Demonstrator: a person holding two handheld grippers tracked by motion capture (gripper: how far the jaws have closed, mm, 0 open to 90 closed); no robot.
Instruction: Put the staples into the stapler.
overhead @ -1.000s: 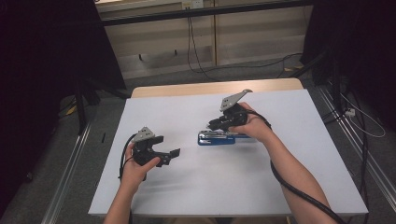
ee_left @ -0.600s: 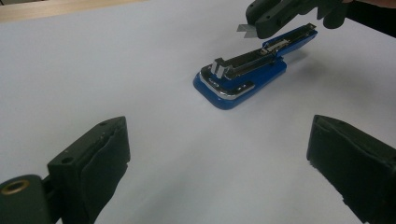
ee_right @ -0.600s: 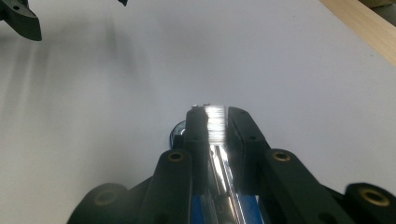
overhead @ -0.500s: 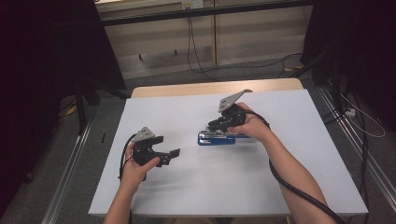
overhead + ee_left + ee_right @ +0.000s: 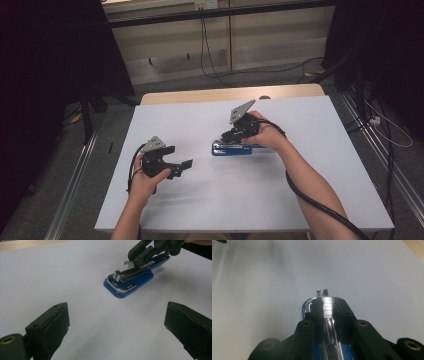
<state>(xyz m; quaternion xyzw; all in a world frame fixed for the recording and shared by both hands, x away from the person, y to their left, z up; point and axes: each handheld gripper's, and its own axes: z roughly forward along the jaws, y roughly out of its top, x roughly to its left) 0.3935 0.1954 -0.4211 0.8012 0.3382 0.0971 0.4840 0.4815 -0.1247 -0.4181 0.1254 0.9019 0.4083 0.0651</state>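
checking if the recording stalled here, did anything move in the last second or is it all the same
Nothing visibly changed. The right gripper stays closed on the metal strip atop the blue stapler, which lies in the same spot on the white table. The left gripper still rests open on the table, apart from the stapler.

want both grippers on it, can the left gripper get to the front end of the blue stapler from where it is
Probably yes. The left gripper has its jaws open toward the blue stapler, with bare white table between. The right gripper grips farther back, so the front end is free.
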